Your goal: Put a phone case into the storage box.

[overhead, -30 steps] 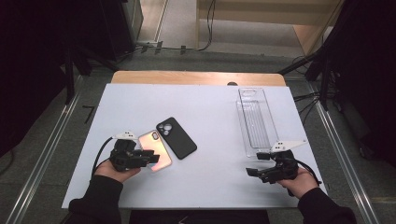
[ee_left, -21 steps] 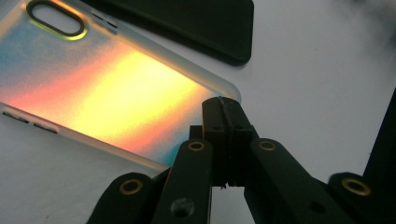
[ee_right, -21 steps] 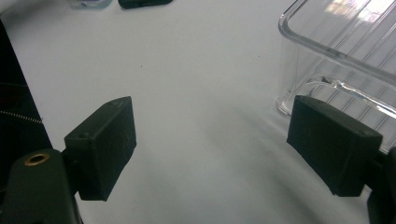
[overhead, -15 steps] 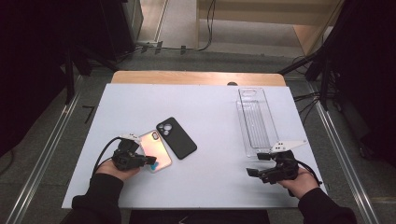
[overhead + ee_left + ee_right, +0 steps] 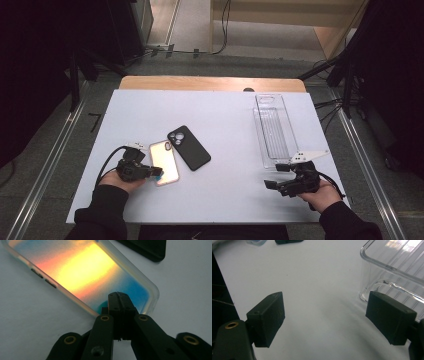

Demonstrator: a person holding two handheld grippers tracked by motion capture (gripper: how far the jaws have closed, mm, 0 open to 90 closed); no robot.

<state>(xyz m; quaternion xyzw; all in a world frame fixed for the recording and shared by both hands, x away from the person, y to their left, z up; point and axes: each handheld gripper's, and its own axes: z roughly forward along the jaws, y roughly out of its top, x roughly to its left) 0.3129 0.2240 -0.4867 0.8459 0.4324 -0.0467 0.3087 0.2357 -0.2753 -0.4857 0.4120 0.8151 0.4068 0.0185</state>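
Left tongs [image 5: 117, 296] have just closed, clamped on the near short edge of the iridescent phone case [image 5: 164, 161], whose long axis runs up-table beside the black case [image 5: 188, 147]; right tongs [image 5: 324, 320] gape empty, well apart, by the clear tray [image 5: 272, 130].

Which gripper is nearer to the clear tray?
Right. The right gripper sits just below the clear tray's near end, jaws open. The left gripper is far across the table, shut on the iridescent phone case.
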